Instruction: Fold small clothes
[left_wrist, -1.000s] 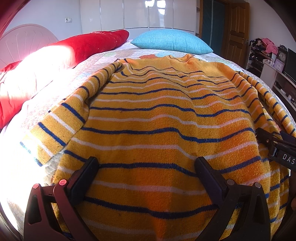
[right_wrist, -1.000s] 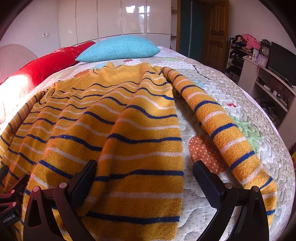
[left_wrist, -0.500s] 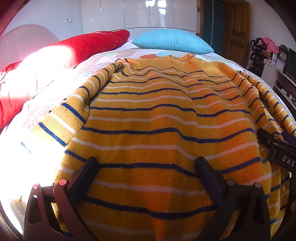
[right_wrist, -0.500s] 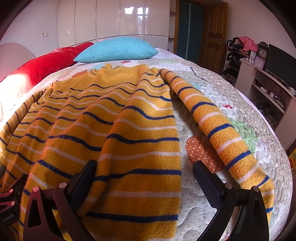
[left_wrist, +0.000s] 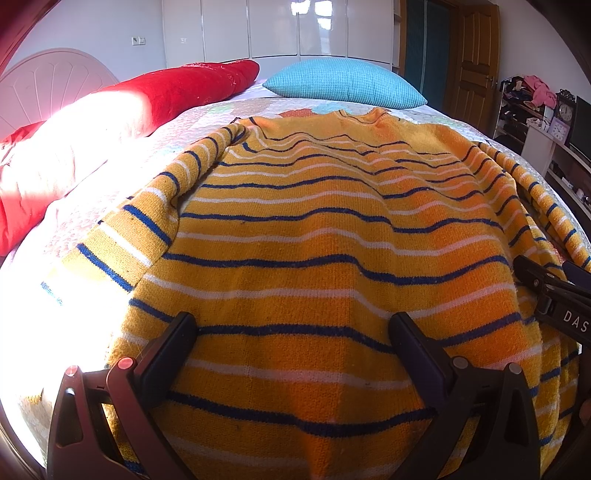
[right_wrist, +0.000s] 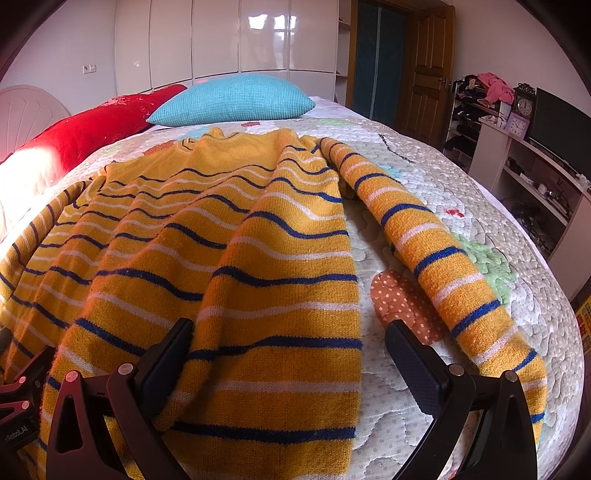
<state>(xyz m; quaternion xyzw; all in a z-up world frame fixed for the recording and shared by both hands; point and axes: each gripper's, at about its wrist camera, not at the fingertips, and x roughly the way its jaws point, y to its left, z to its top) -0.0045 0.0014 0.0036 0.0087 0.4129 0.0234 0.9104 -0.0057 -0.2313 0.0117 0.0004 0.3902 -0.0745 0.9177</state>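
- Both pairs of jaws stand wide apart with nothing clamped: our left gripper (left_wrist: 293, 339) and our right gripper (right_wrist: 288, 345) each hang low over the near end of a sweater (left_wrist: 332, 258), and knit shows in the gap between each pair of fingers.
- We see the sweater spread flat on a bed (right_wrist: 461, 192), hem toward us and neckline at the far end. It is mustard yellow with thin navy and white stripes.
- From the left wrist view, our left gripper sits over the middle of the hem, and the left sleeve (left_wrist: 147, 221) runs out beside the body into a patch of bright sunlight.
- From the right wrist view, our right gripper straddles the sweater's right side edge: one finger (right_wrist: 166, 358) lies over the knit, the other over the bedcover (right_wrist: 391, 417).
- The right sleeve (right_wrist: 424, 243) lies apart from the body, angled out across the quilted cover with its pastel patches.
- A turquoise pillow (right_wrist: 236, 98) lies beyond the neckline, with a red blanket (left_wrist: 166, 92) to its left.
- White wardrobe doors (right_wrist: 221, 37) and a wooden door (right_wrist: 428, 70) stand behind the bed.
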